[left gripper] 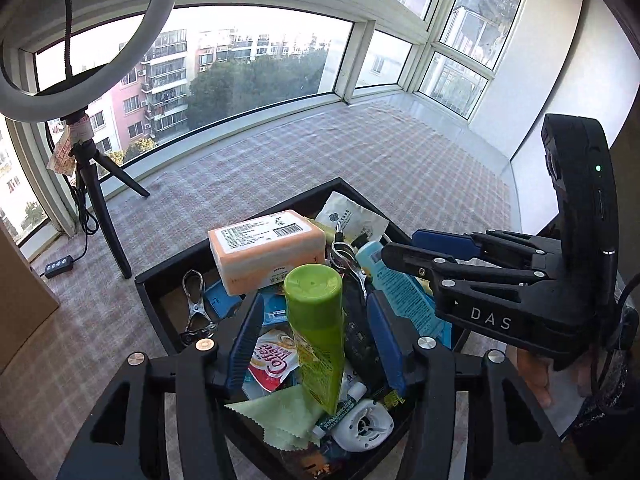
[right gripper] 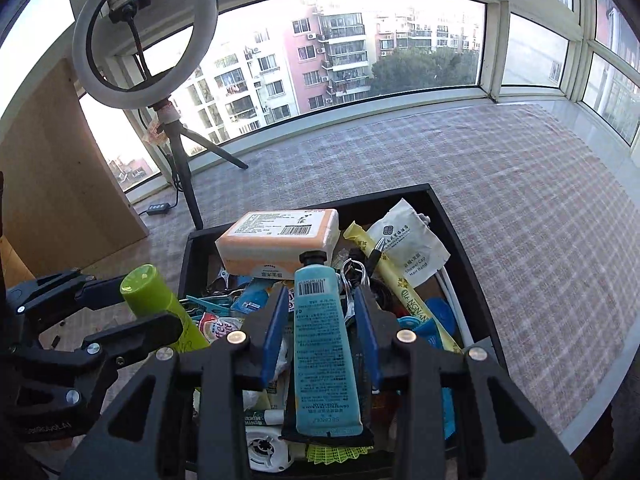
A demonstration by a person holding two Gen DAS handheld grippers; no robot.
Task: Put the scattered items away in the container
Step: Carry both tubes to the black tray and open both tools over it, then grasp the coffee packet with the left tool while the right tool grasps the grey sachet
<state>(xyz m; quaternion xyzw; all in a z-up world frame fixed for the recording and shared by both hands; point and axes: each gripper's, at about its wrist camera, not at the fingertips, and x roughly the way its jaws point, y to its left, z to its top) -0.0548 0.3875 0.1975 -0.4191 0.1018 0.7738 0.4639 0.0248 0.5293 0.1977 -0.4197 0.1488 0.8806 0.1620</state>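
Note:
A black box (left gripper: 160, 280) (right gripper: 460, 216) on the checked cloth holds several items: an orange soap pack (left gripper: 266, 256) (right gripper: 280, 240), a white sachet (left gripper: 352, 216) (right gripper: 408, 240), a metal clip (left gripper: 196, 304), a green cloth (left gripper: 280, 416). A green tube (left gripper: 318, 332) (right gripper: 160, 304) stands between my left gripper's (left gripper: 316, 320) open blue fingers (left gripper: 246, 336), above the box. A blue tube (right gripper: 324, 356) (left gripper: 404, 300) lies between my right gripper's (right gripper: 322, 312) open fingers (right gripper: 276, 328), over the box.
A ring light on a tripod (left gripper: 100, 200) (right gripper: 180, 168) stands at the back left with its cable switch (left gripper: 58, 266) on the cloth. A brown board (right gripper: 60, 184) stands at the left. Windows run along the back.

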